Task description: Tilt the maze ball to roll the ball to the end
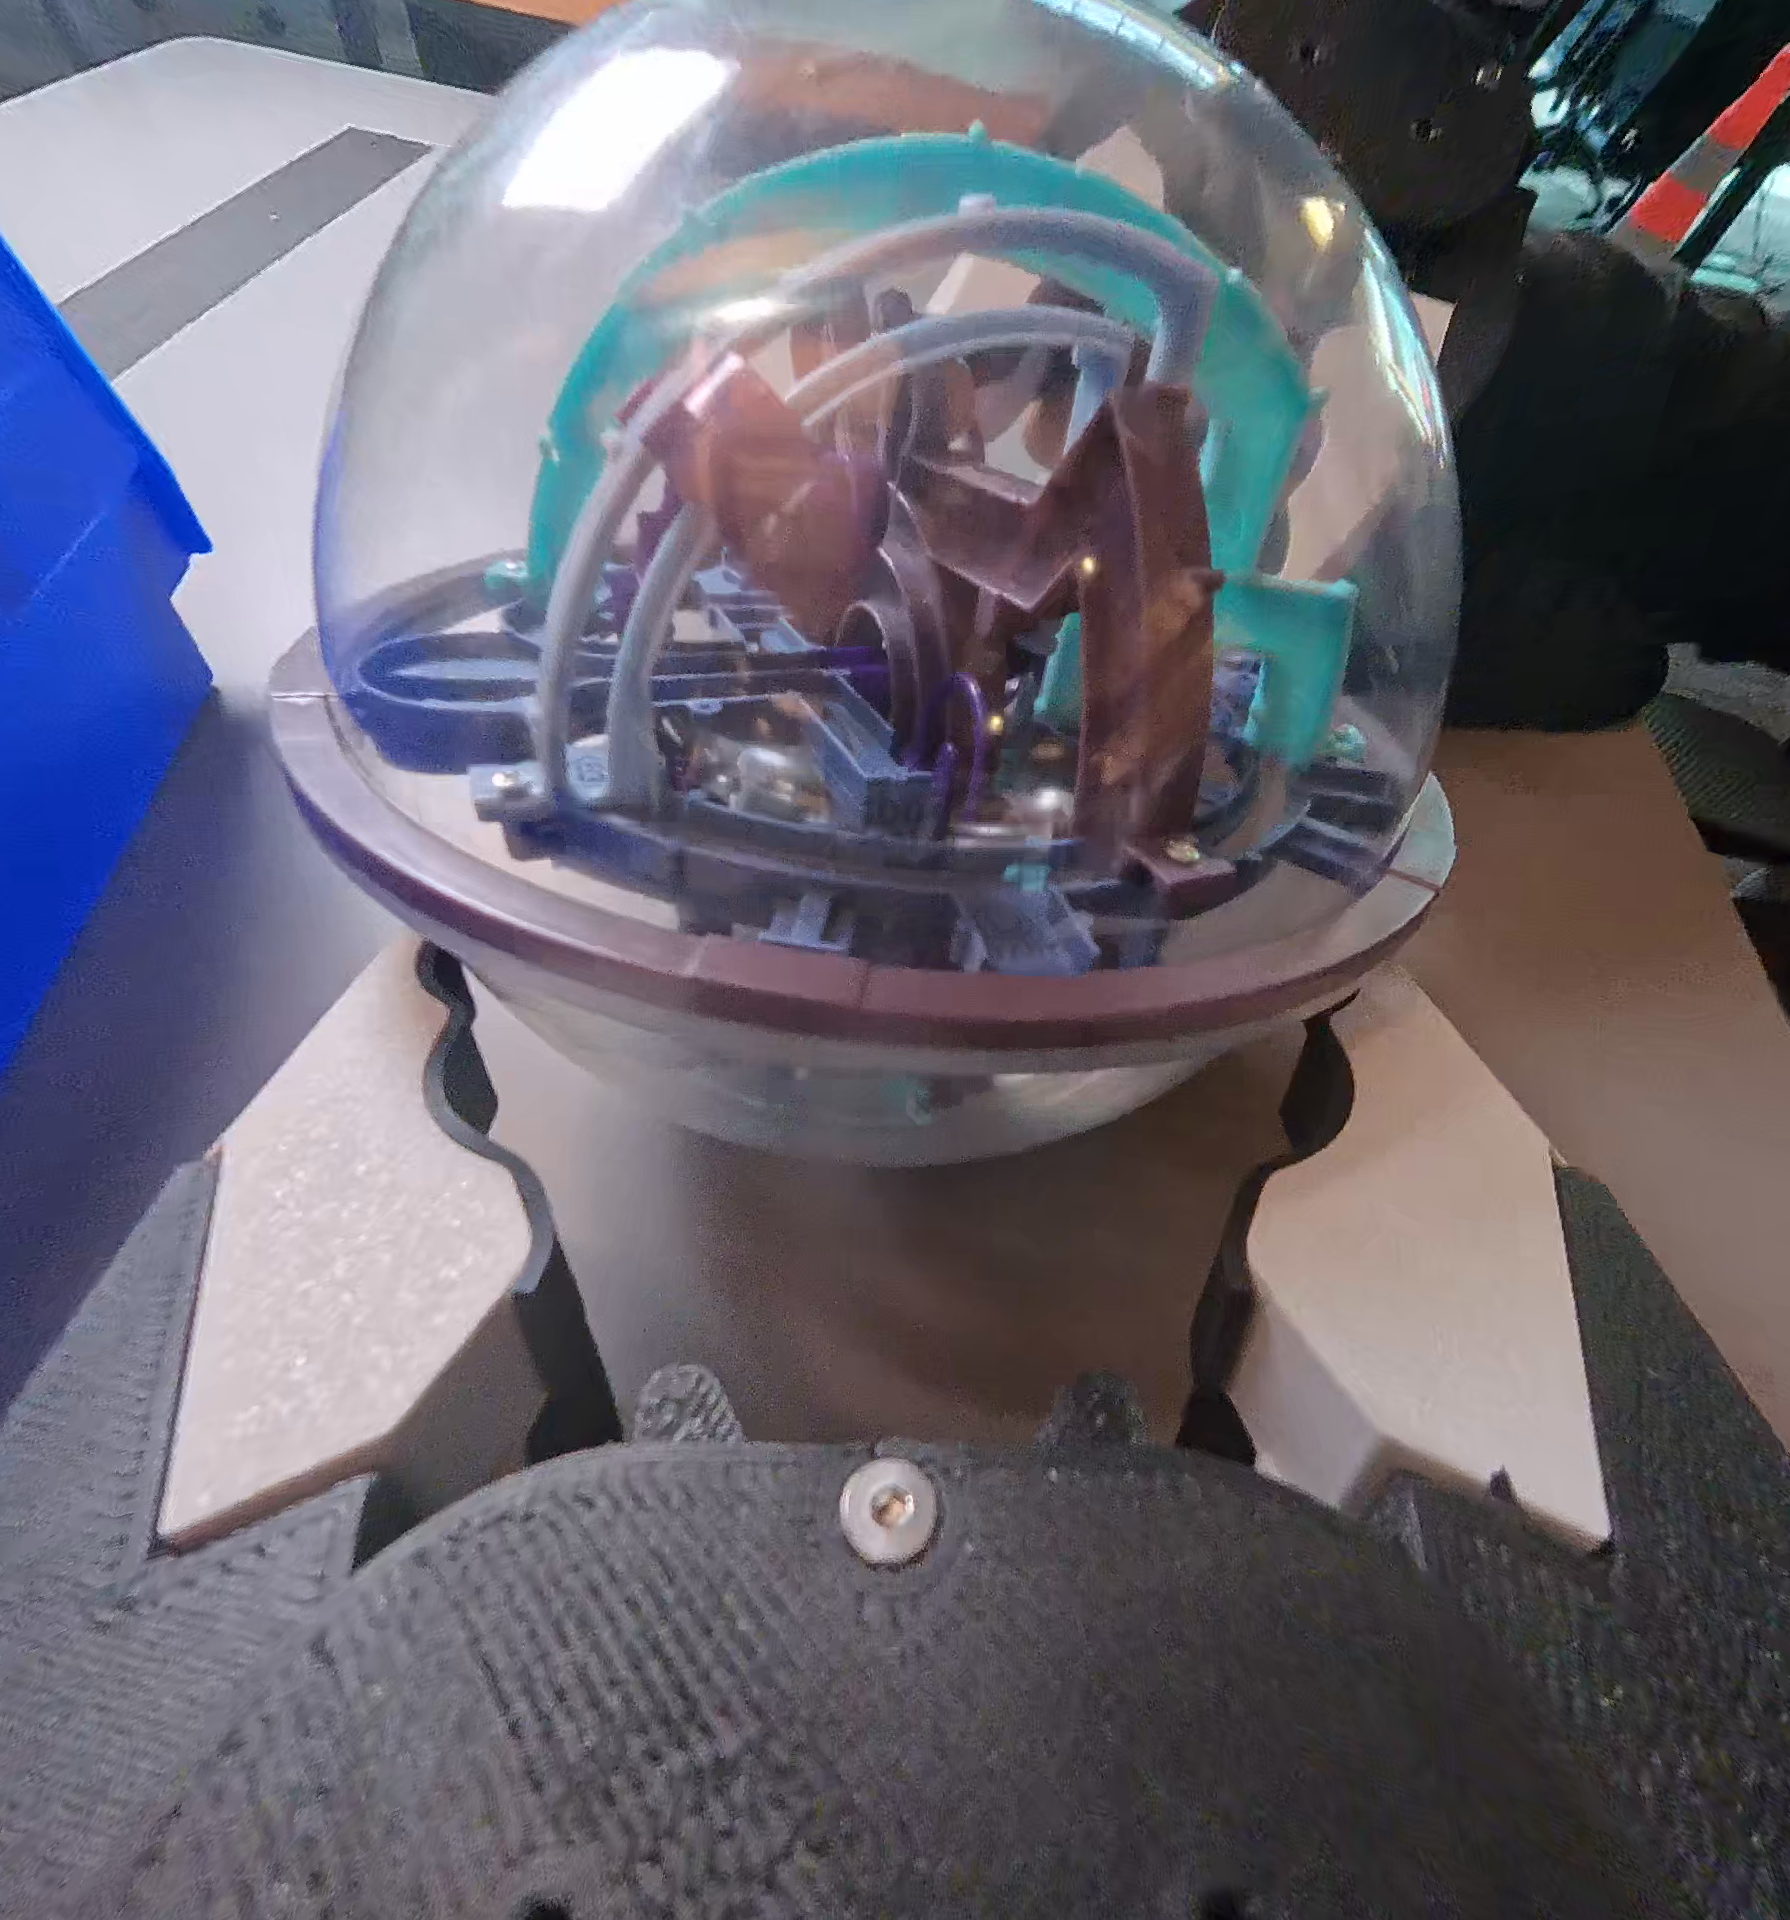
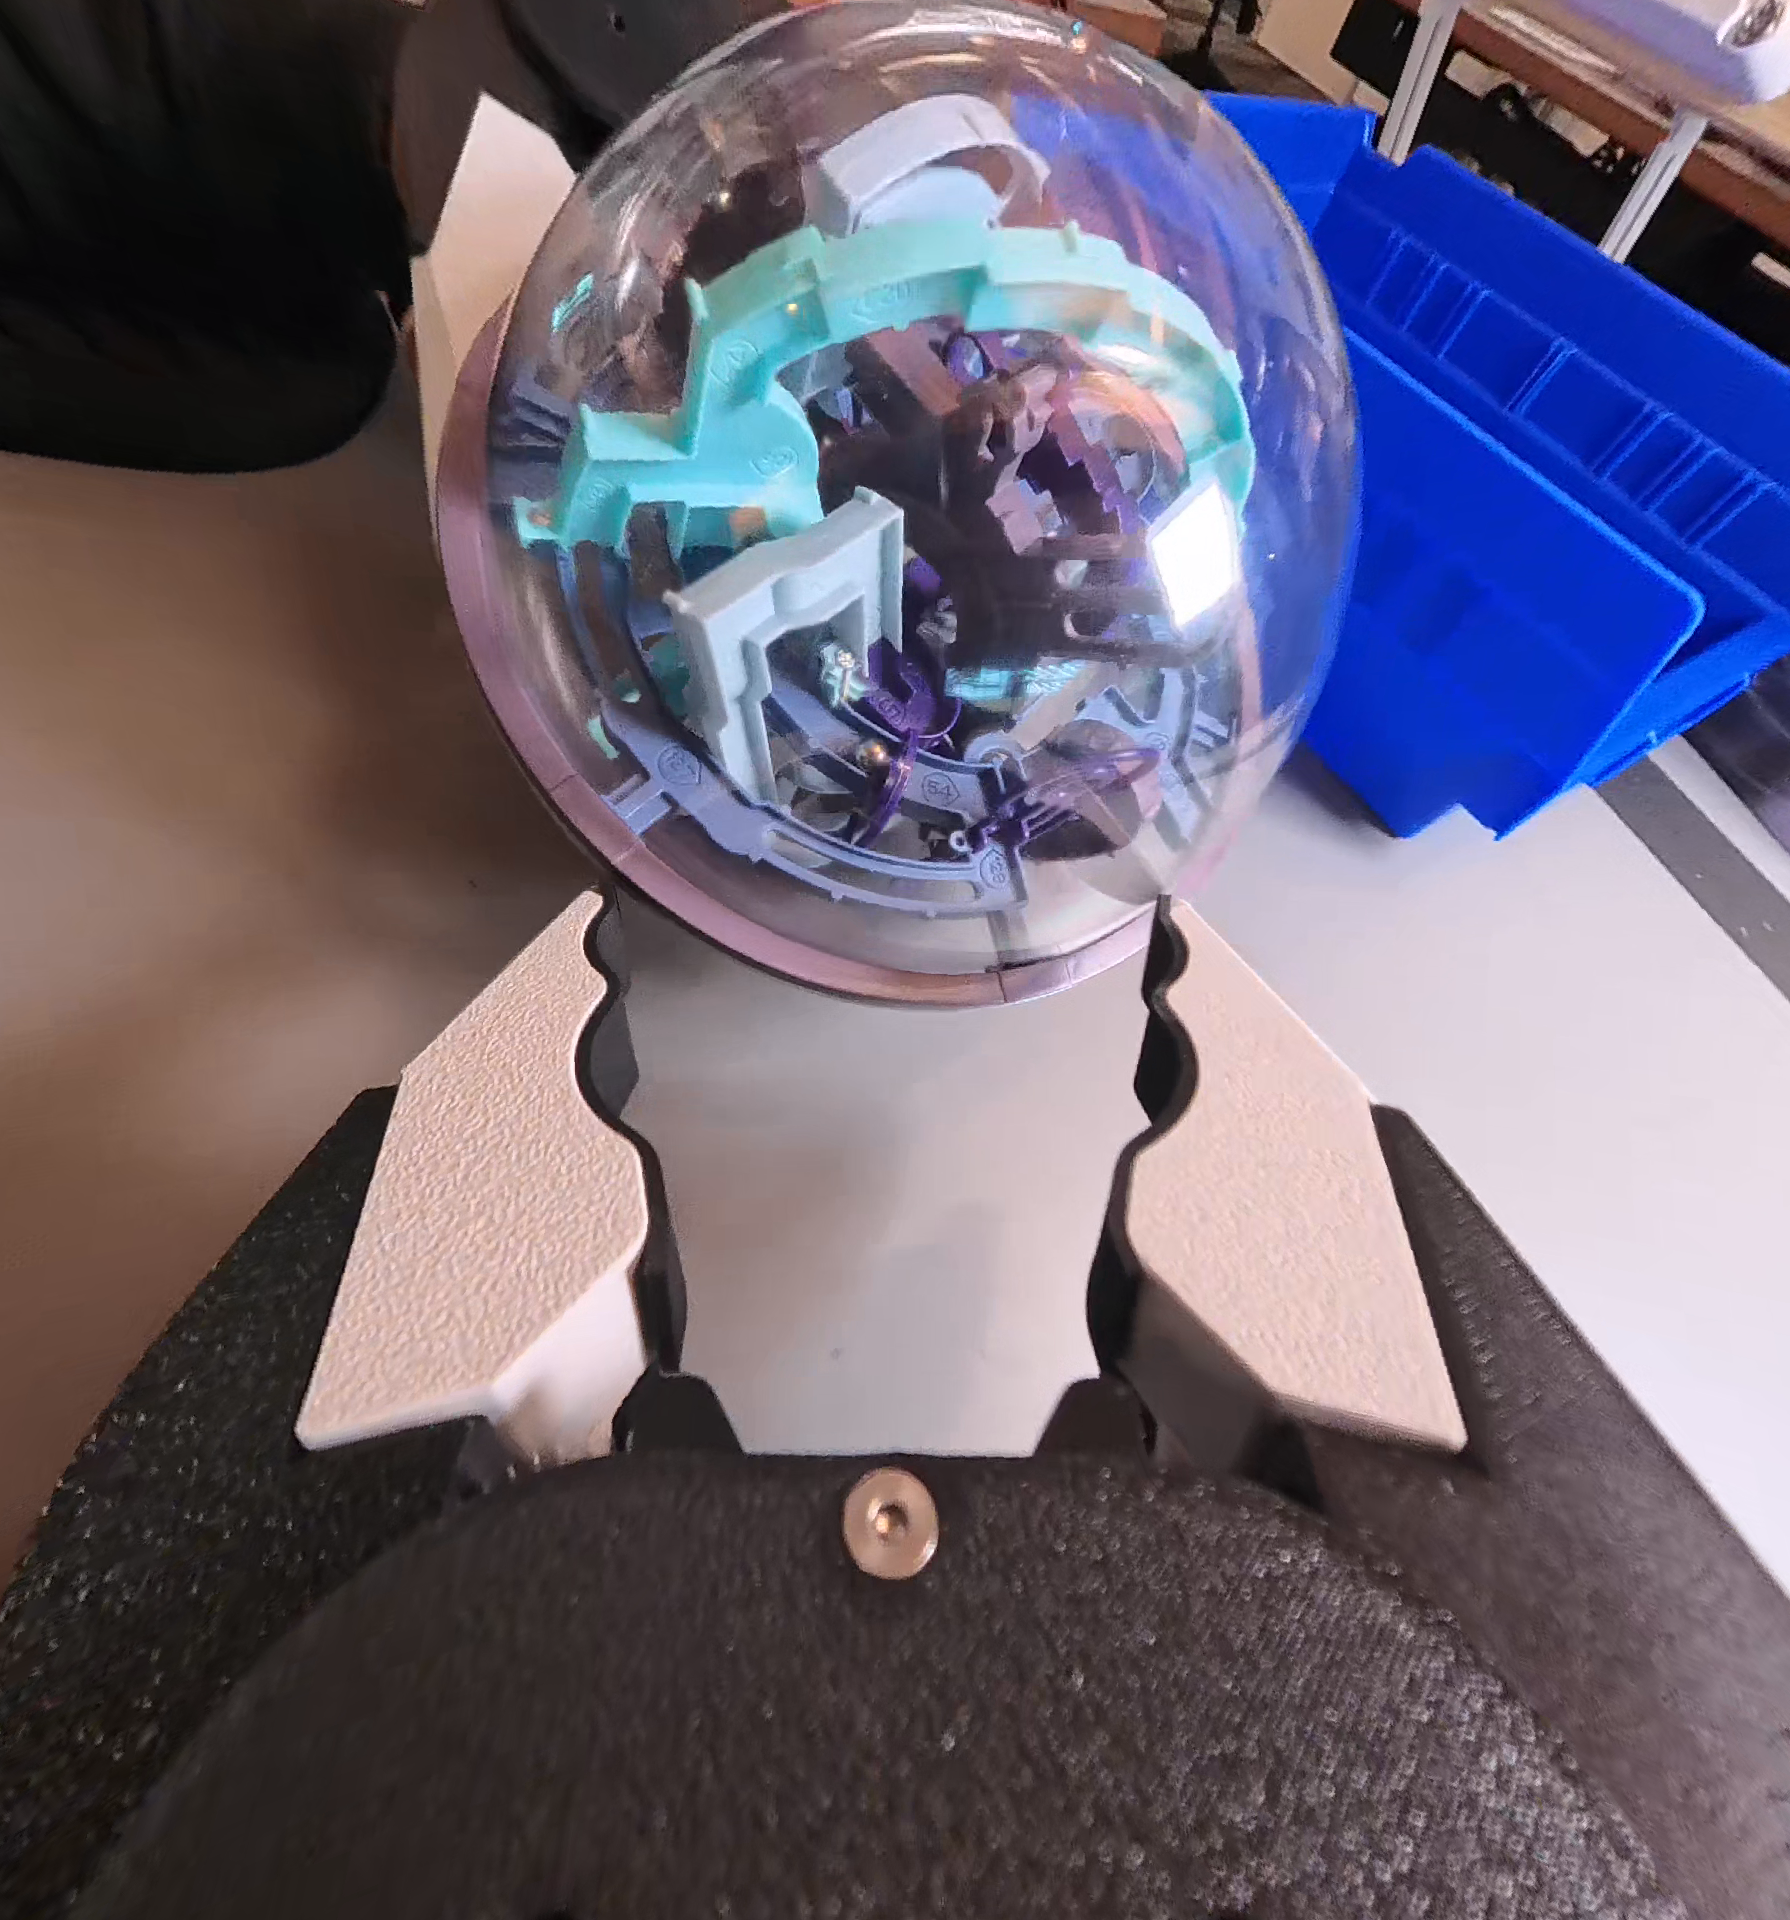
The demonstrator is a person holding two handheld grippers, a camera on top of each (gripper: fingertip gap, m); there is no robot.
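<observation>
Both my tools, left and right, grip the clear plastic maze ball; its small steel ball sits mid-track, finish unreached.

Each claw has white fingers, wavy black pads, a textured black body.

Pale table, blue bins, orange cone behind.

Blue bin, traffic cone.
</observation>
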